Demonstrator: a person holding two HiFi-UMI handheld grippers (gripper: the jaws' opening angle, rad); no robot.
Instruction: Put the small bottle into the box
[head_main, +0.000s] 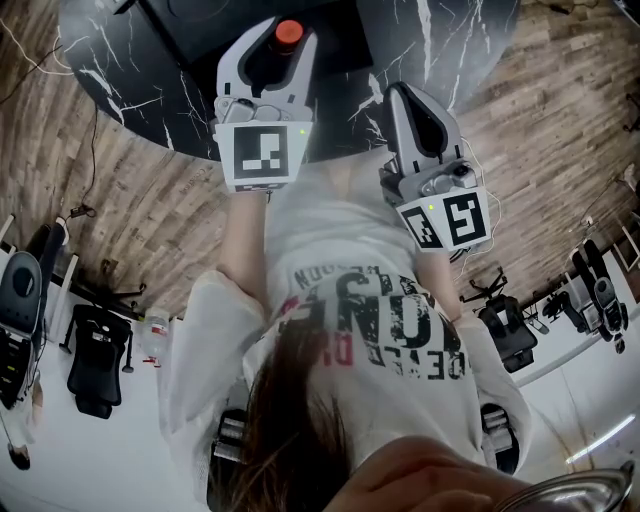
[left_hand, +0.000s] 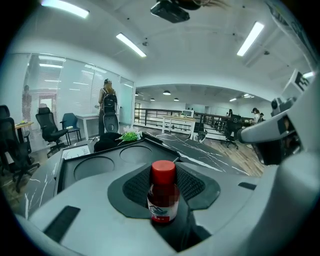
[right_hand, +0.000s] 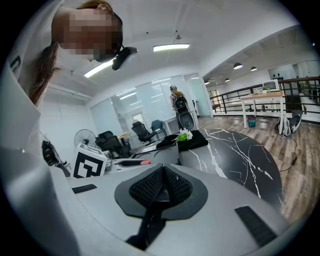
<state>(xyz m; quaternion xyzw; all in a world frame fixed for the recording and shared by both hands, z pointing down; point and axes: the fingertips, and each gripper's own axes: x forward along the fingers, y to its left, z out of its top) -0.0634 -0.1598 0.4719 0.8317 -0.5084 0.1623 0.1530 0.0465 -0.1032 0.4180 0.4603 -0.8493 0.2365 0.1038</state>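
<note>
While the left gripper hangs at the near edge of the box, we see the bottle upright between its fingers, which pinch the body from both sides. The red cap sits close to the fingertips, and the body below it looks dark reddish-brown, its label too blurred for us to read. From the left gripper view the box lies just beyond the bottle and a little to the left. It is a black tray on the marble table with two round hollows in its top, and both show only their dark floors. The bottle is in the air in front of them, in neither hollow. Past the box we make out a small green-and-white sprig on a black cloth. The right gripper is held beside the left one, off to the box's side, its fingers pressed together with their ribbed pads meeting on nothing.
</note>
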